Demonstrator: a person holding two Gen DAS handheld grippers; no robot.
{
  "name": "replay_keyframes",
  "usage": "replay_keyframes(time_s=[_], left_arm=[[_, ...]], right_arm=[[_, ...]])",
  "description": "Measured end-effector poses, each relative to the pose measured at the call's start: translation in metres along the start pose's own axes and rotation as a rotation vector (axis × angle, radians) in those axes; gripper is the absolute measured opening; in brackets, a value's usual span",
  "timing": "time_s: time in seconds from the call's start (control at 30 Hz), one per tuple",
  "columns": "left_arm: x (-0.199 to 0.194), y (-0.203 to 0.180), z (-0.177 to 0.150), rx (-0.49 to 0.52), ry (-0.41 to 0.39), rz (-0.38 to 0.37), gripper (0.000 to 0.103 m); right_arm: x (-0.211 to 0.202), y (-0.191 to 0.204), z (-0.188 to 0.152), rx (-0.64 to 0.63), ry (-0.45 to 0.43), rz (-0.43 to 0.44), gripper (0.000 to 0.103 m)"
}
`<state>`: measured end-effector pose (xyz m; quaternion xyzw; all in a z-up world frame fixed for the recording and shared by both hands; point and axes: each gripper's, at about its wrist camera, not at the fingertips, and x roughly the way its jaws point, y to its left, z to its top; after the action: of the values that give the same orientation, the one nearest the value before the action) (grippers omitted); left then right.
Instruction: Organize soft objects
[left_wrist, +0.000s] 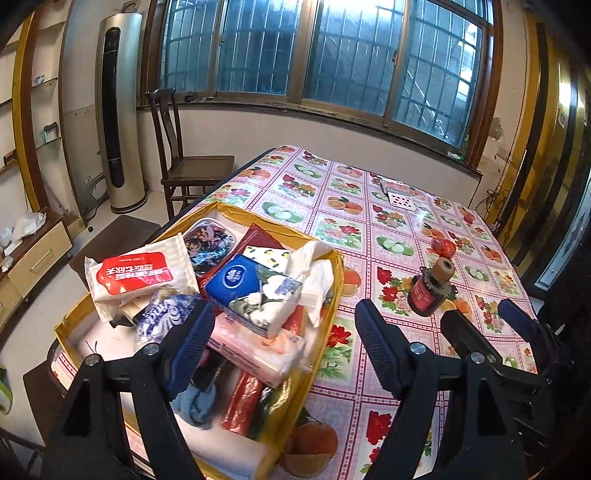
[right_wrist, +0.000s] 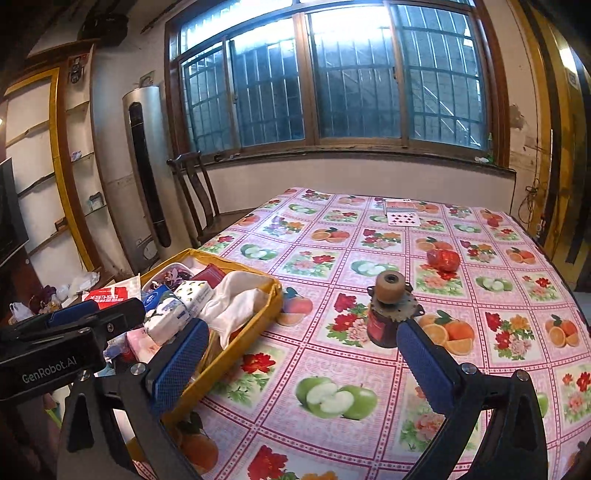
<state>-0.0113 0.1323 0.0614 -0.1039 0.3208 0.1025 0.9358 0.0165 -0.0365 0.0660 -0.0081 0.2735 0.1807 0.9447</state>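
A: Over the box (left_wrist: 334, 273) — left claw (left_wrist: 284, 347) spread wide, empty, above the tissue packs (left_wrist: 255, 291) piled inside.
B: Right claw (right_wrist: 301, 363) gapes too — above bare desk (right_wrist: 369, 354).

Both grippers (left_wrist: 284, 343) (right_wrist: 301, 363) are showing black frames, ribbed blue pads (right_wrist: 177, 365), silver screws (left_wrist: 417, 347) and white "GenRobot.AI" lettering (right_wrist: 48, 365).

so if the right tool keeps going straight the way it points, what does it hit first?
Probably the small dark red bottle with the tan round cap, standing just ahead between the open right tool fingers on the fruit-print tablecloth. Depth is unclear.
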Motion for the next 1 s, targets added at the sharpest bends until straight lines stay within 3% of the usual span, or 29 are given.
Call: replay_keyframes(time_s=[0.47, 1.0], left_arm=[[0.004, -0.054, -0.019, 0.104, -0.044, -0.014, 0.078], [0.018, -0.061, -0.033, 0.13, -0.02, -0.028, 0.078]], right_arm=[[-0.025, -0.038, -0.02, -0.004, -0.076, -0.174, 0.103], [-0.022, -0.044, -0.031, -0.003, -0.067, -0.194, 0.103]])
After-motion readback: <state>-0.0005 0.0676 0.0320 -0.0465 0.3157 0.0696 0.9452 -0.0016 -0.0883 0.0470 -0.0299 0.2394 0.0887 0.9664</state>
